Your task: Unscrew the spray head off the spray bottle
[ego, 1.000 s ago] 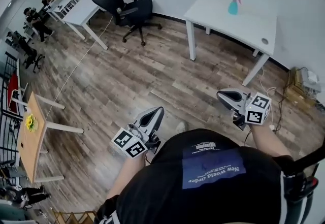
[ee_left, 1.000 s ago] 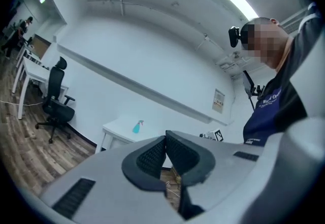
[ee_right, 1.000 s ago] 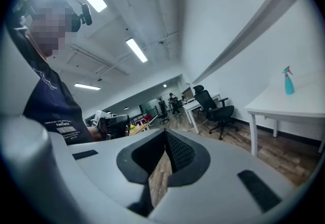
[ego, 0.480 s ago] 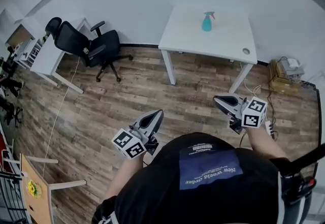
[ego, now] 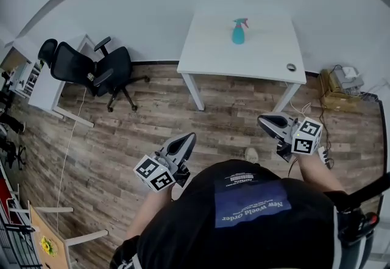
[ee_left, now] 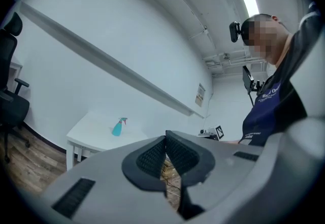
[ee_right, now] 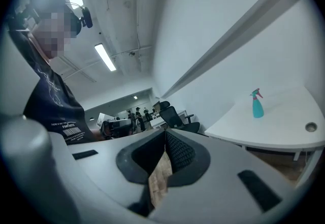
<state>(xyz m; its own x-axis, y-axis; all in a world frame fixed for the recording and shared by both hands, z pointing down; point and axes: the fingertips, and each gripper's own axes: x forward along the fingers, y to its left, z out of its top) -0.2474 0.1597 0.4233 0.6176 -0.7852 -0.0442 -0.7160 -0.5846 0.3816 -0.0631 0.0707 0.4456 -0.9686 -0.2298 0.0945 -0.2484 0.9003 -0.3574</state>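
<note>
A teal spray bottle (ego: 237, 32) with a pink spray head stands upright on a white table (ego: 213, 54) against the far wall. It also shows small in the left gripper view, the bottle (ee_left: 118, 127) on the table (ee_left: 91, 131), and in the right gripper view, the bottle (ee_right: 258, 104) on the table (ee_right: 264, 129). My left gripper (ego: 190, 136) and right gripper (ego: 262, 119) are held near my body over the wooden floor, far from the table. Both are shut with nothing between the jaws, as the left gripper (ee_left: 165, 139) and the right gripper (ee_right: 165, 135) show in their own views.
A black office chair (ego: 85, 69) stands left of the white table beside another white desk (ego: 46, 82). A round cable hole (ego: 291, 68) is at the table's right corner. A box with cables (ego: 341, 88) sits on the floor at the right. A small wooden table (ego: 46, 237) is at bottom left.
The head view has swung so that the white table and bottle moved from upper right toward the centre; the office chair shifted left. Both grippers stay shut in front of my body.
</note>
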